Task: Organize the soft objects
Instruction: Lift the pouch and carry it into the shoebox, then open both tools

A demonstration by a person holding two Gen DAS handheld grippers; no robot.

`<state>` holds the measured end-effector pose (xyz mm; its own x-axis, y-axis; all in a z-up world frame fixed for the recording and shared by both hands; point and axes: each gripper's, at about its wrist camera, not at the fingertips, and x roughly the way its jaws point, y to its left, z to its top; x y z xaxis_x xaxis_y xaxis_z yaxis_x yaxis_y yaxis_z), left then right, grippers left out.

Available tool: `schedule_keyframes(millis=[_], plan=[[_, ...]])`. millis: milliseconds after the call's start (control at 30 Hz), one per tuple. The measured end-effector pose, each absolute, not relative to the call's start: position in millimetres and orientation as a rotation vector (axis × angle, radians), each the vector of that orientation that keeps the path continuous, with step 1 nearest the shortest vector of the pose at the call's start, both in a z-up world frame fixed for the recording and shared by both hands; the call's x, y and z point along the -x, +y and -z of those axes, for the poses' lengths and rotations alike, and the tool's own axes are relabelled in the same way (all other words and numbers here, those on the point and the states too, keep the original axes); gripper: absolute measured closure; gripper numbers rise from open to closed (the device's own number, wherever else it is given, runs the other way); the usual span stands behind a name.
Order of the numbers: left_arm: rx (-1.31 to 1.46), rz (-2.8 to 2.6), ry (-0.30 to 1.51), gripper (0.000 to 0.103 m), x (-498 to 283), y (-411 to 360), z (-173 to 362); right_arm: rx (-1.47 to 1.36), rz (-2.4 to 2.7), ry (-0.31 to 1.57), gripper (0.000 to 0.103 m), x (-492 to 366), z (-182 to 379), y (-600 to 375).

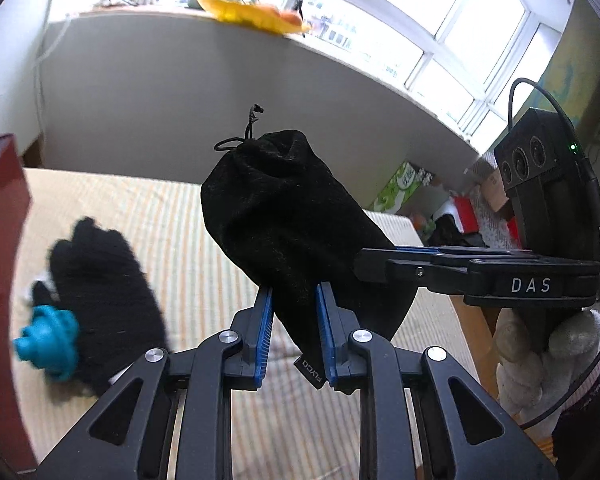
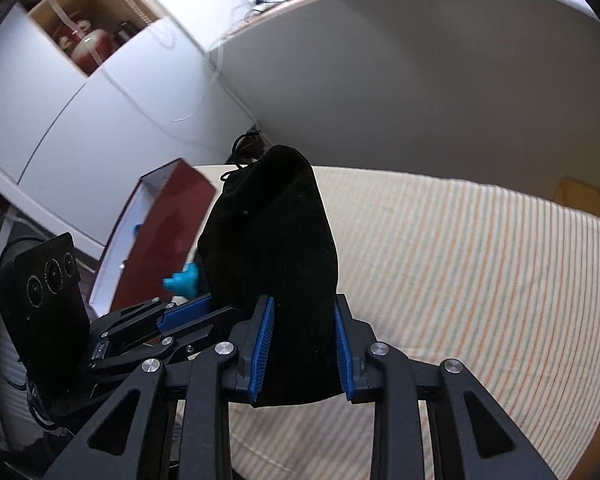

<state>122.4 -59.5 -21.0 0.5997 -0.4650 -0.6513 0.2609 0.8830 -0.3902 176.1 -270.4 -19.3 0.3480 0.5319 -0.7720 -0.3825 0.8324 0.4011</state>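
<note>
Grippers share 1 load: the left gripper and right gripper are both clamped on a black drawstring pouch, held above the striped cloth. Sorting looks barely begun: a black glove and a teal toy lie loose beside the red box. Motion blur softens both, and the box's contents are mostly hidden.

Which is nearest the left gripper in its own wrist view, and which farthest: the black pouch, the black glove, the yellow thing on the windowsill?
1. Black pouch: held in the left gripper.
2. Black glove: left, on the striped cloth.
3. Yellow thing: up on the windowsill.
</note>
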Motion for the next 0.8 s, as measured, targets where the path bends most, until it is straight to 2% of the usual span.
schedule_keyframes(millis=[267,800], plan=[[0.299,0.365,0.736,0.083,-83,1,-13,-0.093,-0.684,0.993,0.077,-149,-20,-207],[0.360,0.174,0.619,0.084,-40,138,-42,0.009,-0.879,0.928,0.077,-139,-55,-49]])
